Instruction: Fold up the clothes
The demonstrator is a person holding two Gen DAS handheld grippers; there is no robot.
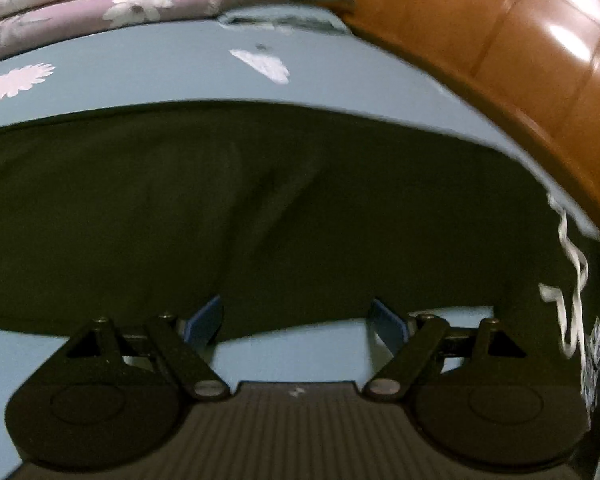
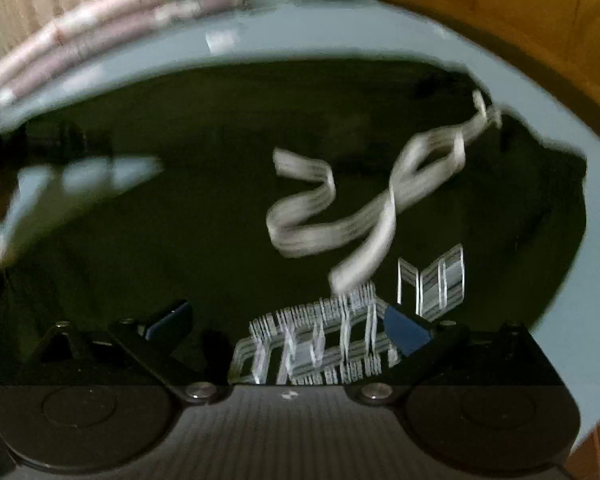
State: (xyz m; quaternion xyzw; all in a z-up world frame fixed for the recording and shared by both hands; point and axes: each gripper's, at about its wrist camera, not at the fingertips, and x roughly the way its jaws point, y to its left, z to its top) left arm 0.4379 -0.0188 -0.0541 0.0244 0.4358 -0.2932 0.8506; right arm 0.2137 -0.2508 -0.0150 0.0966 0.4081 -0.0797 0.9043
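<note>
Dark green garment [image 1: 260, 208] spread flat on the blue bed sheet [image 1: 180, 72]. Left gripper [image 1: 296, 320] apart over its near hem, right gripper [image 2: 288, 320] wide apart above the white print [image 2: 332, 340], both empty. Could snag the loose drawstring [image 2: 340, 208], or pinch sheet along with hem.

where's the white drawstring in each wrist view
Left wrist: white drawstring at the far right edge, on the dark green garment.
Right wrist: drawstring right of centre, above the white print.
Shared landmark: the folded floral bedding, top left.
</note>
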